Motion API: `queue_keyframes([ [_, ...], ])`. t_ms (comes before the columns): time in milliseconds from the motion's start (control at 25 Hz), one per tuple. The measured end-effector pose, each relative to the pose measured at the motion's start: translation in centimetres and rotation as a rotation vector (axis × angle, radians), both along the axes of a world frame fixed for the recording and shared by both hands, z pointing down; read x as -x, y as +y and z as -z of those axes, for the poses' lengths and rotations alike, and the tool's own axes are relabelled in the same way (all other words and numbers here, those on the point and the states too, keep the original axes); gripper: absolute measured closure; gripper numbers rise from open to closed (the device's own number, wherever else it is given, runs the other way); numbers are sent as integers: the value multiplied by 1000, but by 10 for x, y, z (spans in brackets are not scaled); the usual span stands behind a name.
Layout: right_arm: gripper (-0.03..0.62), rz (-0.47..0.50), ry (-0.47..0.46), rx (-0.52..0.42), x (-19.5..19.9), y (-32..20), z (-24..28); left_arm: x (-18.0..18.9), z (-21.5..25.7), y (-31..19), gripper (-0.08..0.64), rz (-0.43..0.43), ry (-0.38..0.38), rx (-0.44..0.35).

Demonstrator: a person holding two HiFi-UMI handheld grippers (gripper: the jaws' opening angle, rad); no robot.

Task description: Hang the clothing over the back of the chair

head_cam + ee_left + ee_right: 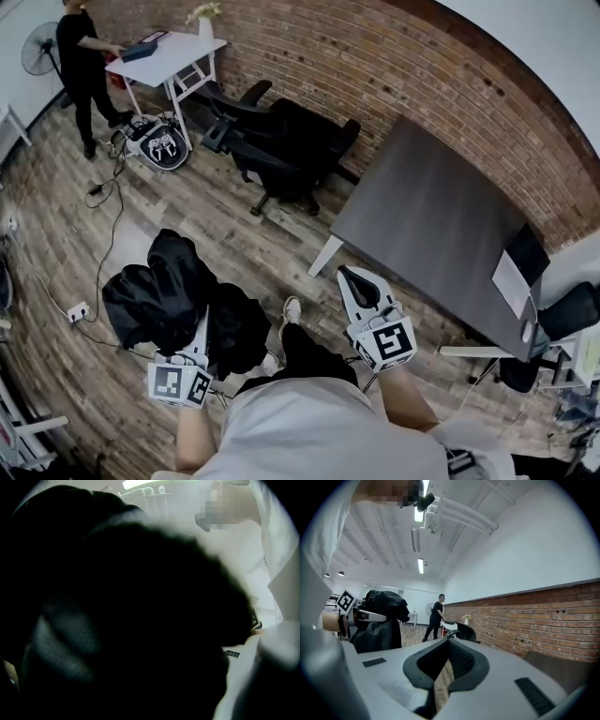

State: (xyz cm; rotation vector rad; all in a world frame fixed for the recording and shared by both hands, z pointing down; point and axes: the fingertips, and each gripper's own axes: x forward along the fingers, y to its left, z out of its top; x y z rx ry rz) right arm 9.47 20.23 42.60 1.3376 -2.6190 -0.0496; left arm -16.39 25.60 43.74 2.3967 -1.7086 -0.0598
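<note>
One black garment [173,291] hangs bunched in the left gripper [199,330], low at the left of the head view, above the wooden floor [197,202] and just beside the wearer's legs. The left gripper's jaws are clenched on the cloth, and dark fabric fills nearly all of the left gripper view. The right gripper [354,279] is held level nearby with its tips drawn together and nothing between them; only a sliver of floor shows through the hollow of its pads. A black office chair [291,150] stands well apart, near the brick wall [375,66], beside a dark table [431,225]. Farther off, a white vase [205,26] holding pale flowers sits on a white table [169,56], where a person in black [80,56] stands.
</note>
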Motion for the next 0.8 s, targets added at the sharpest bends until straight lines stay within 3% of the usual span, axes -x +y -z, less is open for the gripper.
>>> queue_keyframes([
  [240, 574, 48, -34, 7, 17, -68, -11, 6, -8, -51, 400, 25, -37, 31],
  [800, 574, 160, -175, 10, 27, -290, -5, -18, 19, -250, 400, 44, -113, 27],
])
